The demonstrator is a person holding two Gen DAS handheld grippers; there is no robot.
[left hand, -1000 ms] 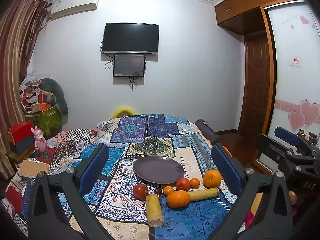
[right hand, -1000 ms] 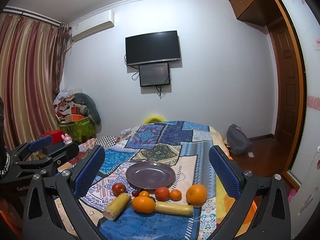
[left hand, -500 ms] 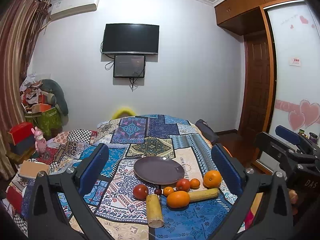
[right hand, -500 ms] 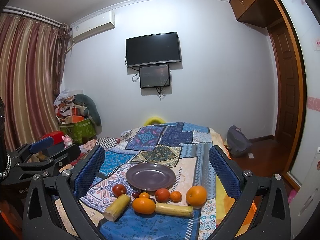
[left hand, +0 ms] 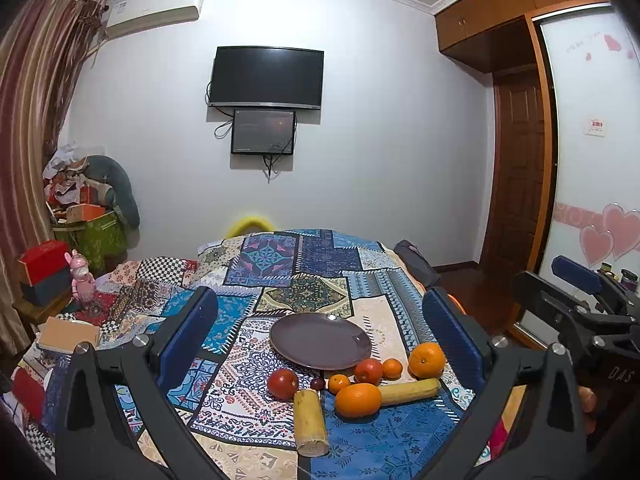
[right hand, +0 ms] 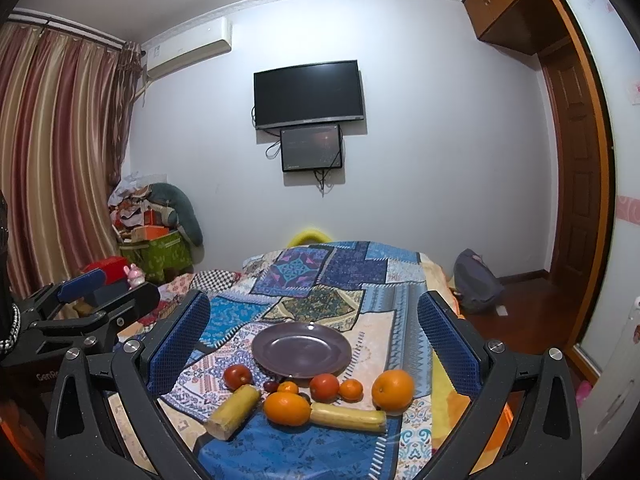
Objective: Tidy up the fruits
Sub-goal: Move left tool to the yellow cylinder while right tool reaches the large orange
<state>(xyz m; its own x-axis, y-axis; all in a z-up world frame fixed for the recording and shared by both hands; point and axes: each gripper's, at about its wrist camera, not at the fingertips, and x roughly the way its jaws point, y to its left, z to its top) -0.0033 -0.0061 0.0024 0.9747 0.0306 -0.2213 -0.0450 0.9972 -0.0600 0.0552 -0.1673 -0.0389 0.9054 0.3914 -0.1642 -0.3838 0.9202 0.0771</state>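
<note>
A dark purple plate [left hand: 319,340] [right hand: 301,349] lies empty on a patchwork cloth. In front of it lie two big oranges [left hand: 357,400] [left hand: 427,360], two red fruits [left hand: 282,385] [left hand: 368,371], two small tangerines [left hand: 339,383], a small dark fruit [left hand: 318,383] and two yellow stalk pieces [left hand: 309,420] [left hand: 409,390]. The same fruits show in the right wrist view, with an orange [right hand: 287,408] nearest. My left gripper [left hand: 320,344] is open and empty, held above and short of the fruit. My right gripper [right hand: 314,344] is open and empty too.
The patchwork cloth [left hand: 280,272] covers a bed-like surface running to the far wall. Boxes and clutter [left hand: 80,232] stand at the left, a dark bag [right hand: 476,288] lies on the floor at the right, and a wooden door [left hand: 516,176] beyond.
Both views have shifted very slightly; the fruit and plate have not moved. Both grippers stay open.
</note>
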